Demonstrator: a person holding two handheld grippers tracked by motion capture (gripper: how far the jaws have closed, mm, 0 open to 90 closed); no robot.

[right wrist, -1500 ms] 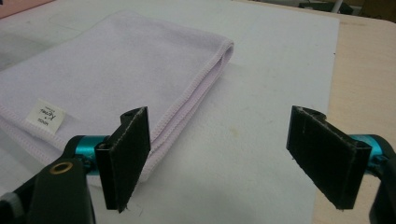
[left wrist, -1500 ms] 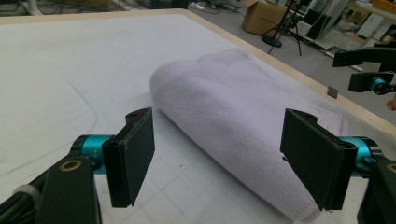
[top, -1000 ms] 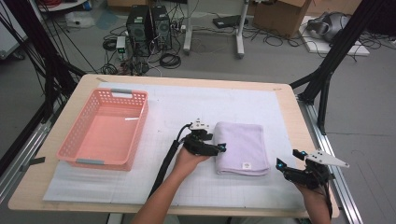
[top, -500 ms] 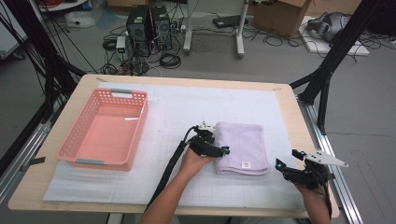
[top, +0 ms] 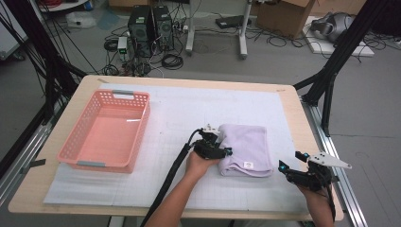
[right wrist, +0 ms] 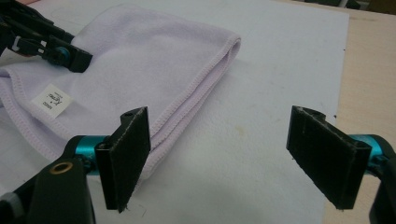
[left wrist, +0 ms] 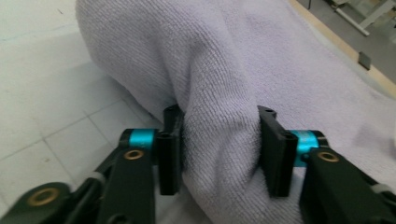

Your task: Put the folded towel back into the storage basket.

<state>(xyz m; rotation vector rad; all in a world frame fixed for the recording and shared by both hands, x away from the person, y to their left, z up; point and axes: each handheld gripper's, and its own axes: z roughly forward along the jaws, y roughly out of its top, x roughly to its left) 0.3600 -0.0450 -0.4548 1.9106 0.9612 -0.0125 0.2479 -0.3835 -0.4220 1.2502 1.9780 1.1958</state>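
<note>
On the white mat (top: 189, 113) that covers the table (top: 293, 109), a folded lilac towel (top: 248, 146) lies right of centre, well apart from the pink basket (top: 106, 130) at the left. A second ago the left gripper (top: 222, 150) stood just short of the towel's left edge with its jaws wide; since then it has crept a little to the right onto that edge, and its jaws have just been closing with the cloth between them. The right gripper (top: 283, 166) rests where it was, near the table's front right corner, just off the towel's near right corner.

The high view gives the layout but not the grip: there the left gripper merely overlaps the towel's edge. The left gripper view settles it: both black pads (left wrist: 170, 154) press into a bunched fold of the towel (left wrist: 224, 93), which bulges up between them, so the jaws are partly closed and hold the cloth. The right gripper view shows the right gripper (right wrist: 229, 156) with its jaws spread wide and nothing between them but bare mat (right wrist: 280, 60); its left pad sits over the towel's stitched hem. That view also shows the towel (right wrist: 140, 60) with its small white label (right wrist: 52, 103) and, beyond it, the left gripper (right wrist: 51, 46) at the far edge.
</note>
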